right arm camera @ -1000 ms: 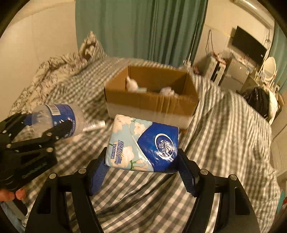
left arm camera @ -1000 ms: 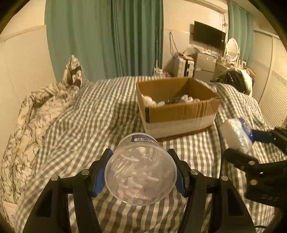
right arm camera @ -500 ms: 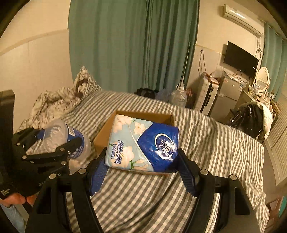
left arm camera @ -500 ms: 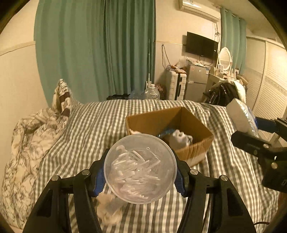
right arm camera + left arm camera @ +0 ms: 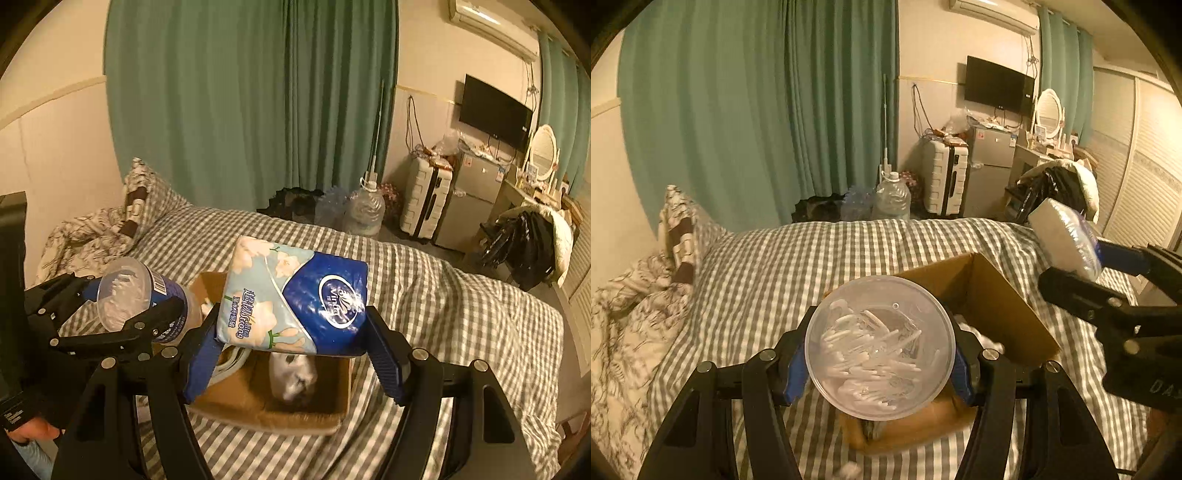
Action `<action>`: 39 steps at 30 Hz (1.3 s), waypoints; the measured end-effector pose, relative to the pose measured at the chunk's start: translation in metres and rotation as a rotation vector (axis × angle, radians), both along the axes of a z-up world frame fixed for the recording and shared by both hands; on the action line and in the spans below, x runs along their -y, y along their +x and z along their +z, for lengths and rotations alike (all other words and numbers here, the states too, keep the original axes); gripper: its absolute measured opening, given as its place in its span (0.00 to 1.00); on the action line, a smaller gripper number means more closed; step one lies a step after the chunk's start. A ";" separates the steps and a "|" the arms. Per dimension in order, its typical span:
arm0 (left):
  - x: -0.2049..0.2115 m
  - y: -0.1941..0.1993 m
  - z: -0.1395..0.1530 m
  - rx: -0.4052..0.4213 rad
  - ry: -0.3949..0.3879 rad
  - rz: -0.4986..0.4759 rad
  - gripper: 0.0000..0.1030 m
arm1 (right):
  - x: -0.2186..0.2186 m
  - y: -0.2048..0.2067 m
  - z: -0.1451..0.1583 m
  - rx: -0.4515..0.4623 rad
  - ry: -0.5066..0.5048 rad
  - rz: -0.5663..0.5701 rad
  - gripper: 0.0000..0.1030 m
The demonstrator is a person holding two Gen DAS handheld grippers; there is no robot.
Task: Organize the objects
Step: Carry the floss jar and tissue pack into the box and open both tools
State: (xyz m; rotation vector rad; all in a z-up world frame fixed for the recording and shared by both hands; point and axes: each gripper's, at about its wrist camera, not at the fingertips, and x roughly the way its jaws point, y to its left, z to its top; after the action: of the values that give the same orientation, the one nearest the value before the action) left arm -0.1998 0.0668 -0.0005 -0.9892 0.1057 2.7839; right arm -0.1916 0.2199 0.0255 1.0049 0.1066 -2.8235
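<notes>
My left gripper (image 5: 881, 363) is shut on a clear plastic jar of cotton swabs (image 5: 880, 347), held above the near left corner of an open cardboard box (image 5: 993, 306) on the bed. The jar also shows in the right wrist view (image 5: 140, 299). My right gripper (image 5: 293, 350) is shut on a blue and white tissue pack (image 5: 295, 295), held over the same box (image 5: 266, 406). The pack also shows in the left wrist view (image 5: 1065, 238). Inside the box lie a grey object (image 5: 293, 373) and white items.
The box stands on a grey checked bed cover (image 5: 812, 254). A patterned quilt and pillow (image 5: 635, 295) lie at the left. Beyond the bed are green curtains (image 5: 757, 110), water jugs (image 5: 892, 199), a suitcase (image 5: 943, 181) and a small fridge (image 5: 990, 166).
Both grippers have risen and moved forward over the box with their loads. The box now lies right under them, and the views look down into it.
</notes>
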 end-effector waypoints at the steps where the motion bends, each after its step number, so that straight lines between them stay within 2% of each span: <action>1: 0.000 -0.007 -0.004 0.006 0.003 0.001 0.61 | -0.001 -0.009 -0.005 0.007 -0.004 -0.003 0.69; 8: -0.005 -0.050 -0.040 0.064 0.012 -0.016 0.61 | -0.015 -0.057 -0.042 0.062 -0.030 -0.021 0.69; 13: -0.003 -0.065 -0.057 0.084 0.025 -0.039 0.61 | -0.023 -0.073 -0.066 0.100 -0.062 -0.020 0.70; 17: -0.001 -0.068 -0.063 0.098 0.026 -0.056 0.62 | -0.027 -0.074 -0.067 0.092 -0.075 -0.033 0.75; 19: 0.000 -0.066 -0.062 0.107 0.033 -0.045 0.62 | -0.029 -0.070 -0.062 0.077 -0.083 -0.051 0.85; 21: 0.005 -0.064 -0.061 0.122 0.046 -0.037 0.63 | -0.031 -0.067 -0.055 0.066 -0.084 -0.066 0.86; 23: 0.010 -0.059 -0.054 0.106 0.046 -0.024 0.74 | -0.032 -0.062 -0.046 0.055 -0.078 -0.083 0.88; 25: 0.015 -0.049 -0.042 0.067 0.034 -0.008 0.80 | -0.032 -0.054 -0.037 0.046 -0.075 -0.096 0.90; 28: 0.019 -0.034 -0.020 0.034 0.027 -0.004 0.80 | -0.028 -0.038 -0.022 0.034 -0.060 -0.099 0.91; 31: 0.025 -0.017 0.004 -0.002 0.019 0.000 0.90 | -0.021 -0.017 0.000 0.005 -0.031 -0.102 0.92; 39: 0.052 0.041 0.061 -0.109 0.023 0.014 0.91 | 0.006 0.056 0.061 -0.098 0.043 -0.087 1.00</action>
State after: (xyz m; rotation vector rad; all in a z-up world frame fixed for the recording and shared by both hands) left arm -0.1586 0.0148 0.0603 -0.8360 0.0818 2.8446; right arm -0.1354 0.2141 0.0865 0.9002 0.1375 -2.9619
